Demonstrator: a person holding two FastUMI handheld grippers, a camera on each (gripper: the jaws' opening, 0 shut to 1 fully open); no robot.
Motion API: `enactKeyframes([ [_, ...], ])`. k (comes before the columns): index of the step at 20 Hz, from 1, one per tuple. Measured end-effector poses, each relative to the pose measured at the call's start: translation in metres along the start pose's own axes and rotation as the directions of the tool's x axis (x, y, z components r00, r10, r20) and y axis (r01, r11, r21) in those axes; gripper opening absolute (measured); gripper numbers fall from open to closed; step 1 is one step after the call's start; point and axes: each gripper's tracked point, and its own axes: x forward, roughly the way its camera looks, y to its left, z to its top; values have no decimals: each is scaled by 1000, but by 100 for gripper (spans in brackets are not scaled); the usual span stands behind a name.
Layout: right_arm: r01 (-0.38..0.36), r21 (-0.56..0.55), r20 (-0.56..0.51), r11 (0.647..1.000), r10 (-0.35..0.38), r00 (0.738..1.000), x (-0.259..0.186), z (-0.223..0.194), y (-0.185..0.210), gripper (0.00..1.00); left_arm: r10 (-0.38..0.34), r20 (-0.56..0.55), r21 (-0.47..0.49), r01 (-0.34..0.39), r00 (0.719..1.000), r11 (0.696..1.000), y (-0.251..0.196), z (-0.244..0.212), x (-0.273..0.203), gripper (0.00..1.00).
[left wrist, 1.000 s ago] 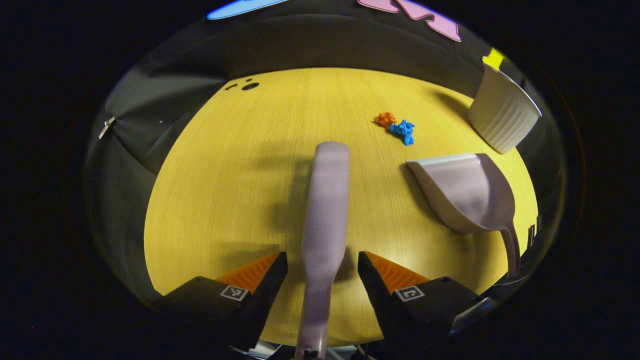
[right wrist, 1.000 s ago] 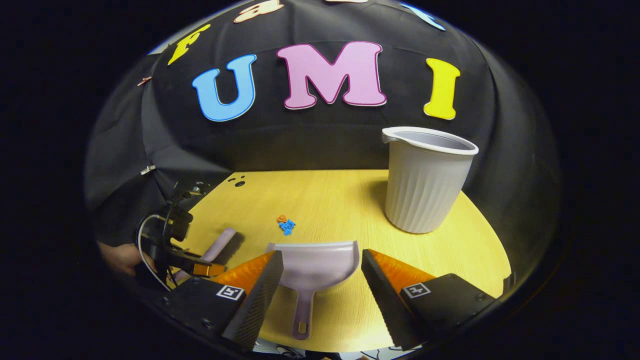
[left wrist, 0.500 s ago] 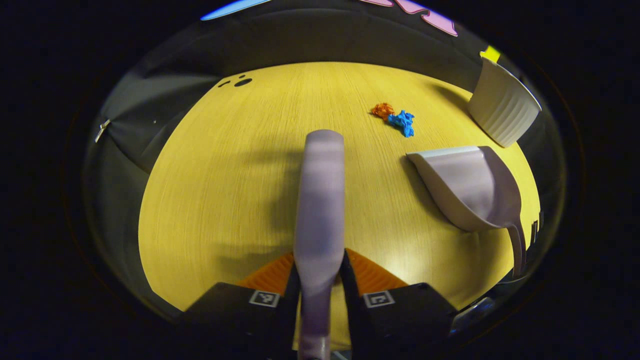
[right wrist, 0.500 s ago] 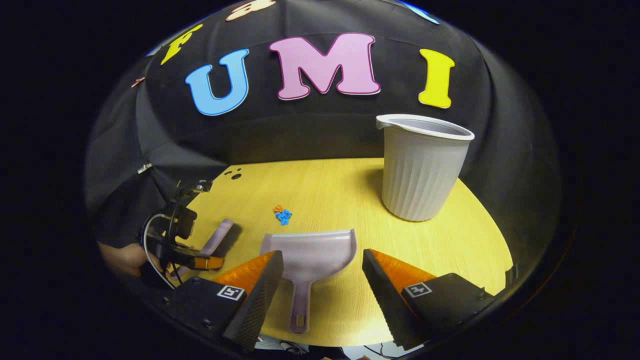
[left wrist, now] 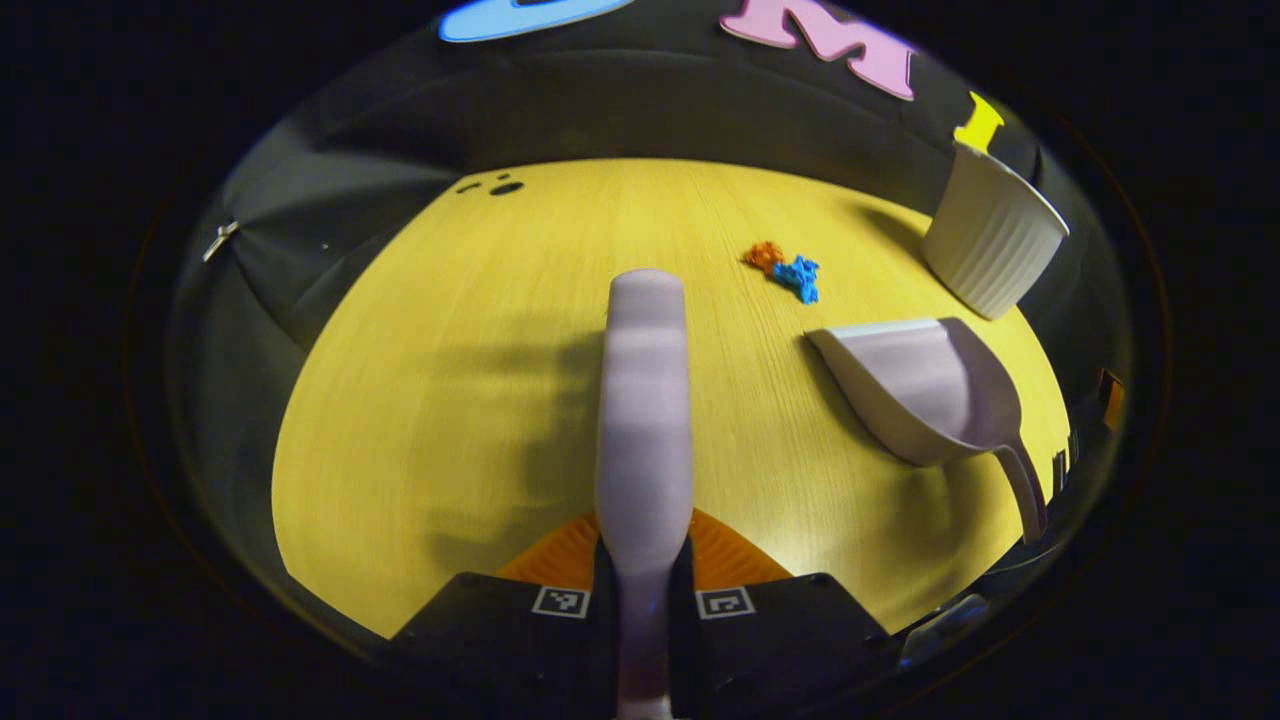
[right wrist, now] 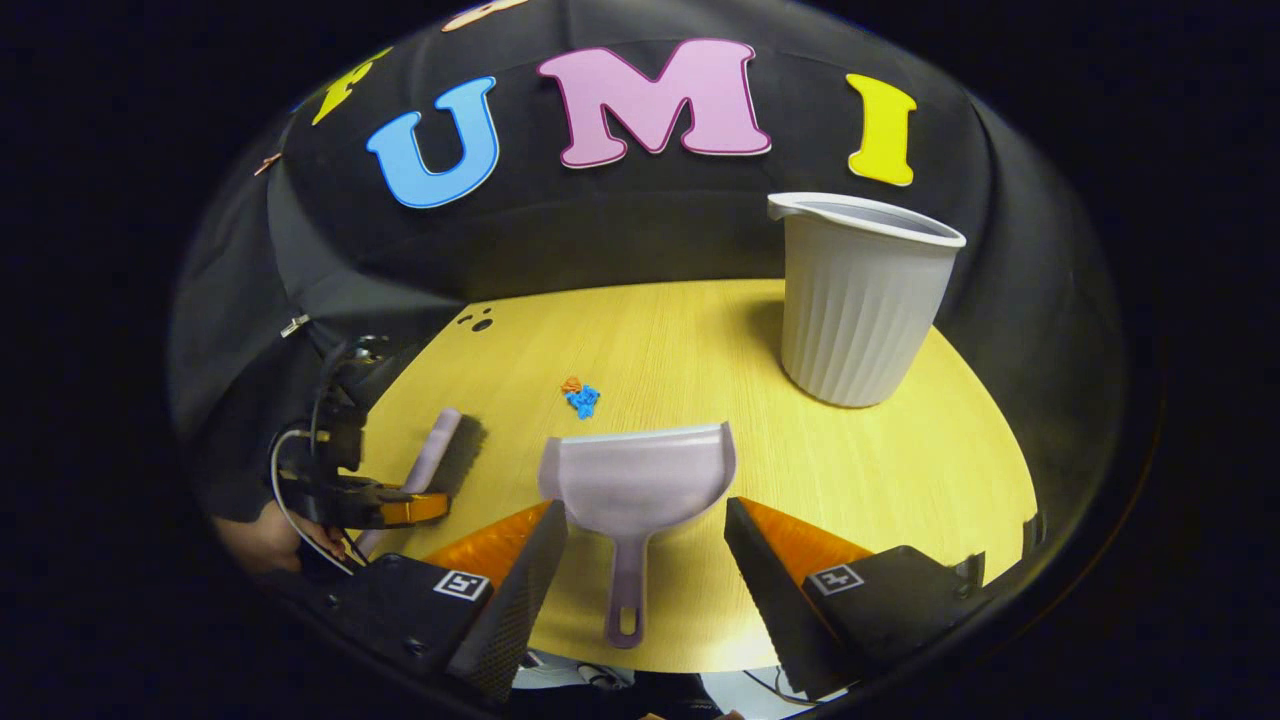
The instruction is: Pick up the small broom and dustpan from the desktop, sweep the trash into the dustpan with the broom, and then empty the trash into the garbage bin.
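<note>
In the left gripper view, the lilac broom runs up the middle from between the fingers, and my left gripper is shut on its handle. The lilac dustpan lies to the right on the yellow desktop, with orange and blue trash beyond it. In the right gripper view, my right gripper hangs open over the dustpan's handle, a finger on either side and not touching it. The dustpan opens toward the trash. The broom and left gripper sit far left.
A ribbed white garbage bin stands upright at the back right of the desktop; in the left gripper view the bin is at upper right. Small dark holes mark the desktop's back left. A hand holds the left gripper.
My left gripper closed on the broom handle. The right gripper drew back and up a little, so the whole dustpan handle now lies between its open fingers.
</note>
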Motion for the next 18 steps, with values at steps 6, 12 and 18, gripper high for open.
enactKeyframes([
  [6,-4,1,-90,1000,4,996,13,-18,11,99,22,87,-91,-14,996,996,29,-11,-54,25],
  [12,24,11,-270,1000,-20,963,46,-62,5,99,50,152,-103,-34,987,994,43,-38,-104,24],
  [18,73,43,-391,996,-50,919,80,-104,-7,99,110,171,-122,-90,979,989,54,-45,-129,24],
])
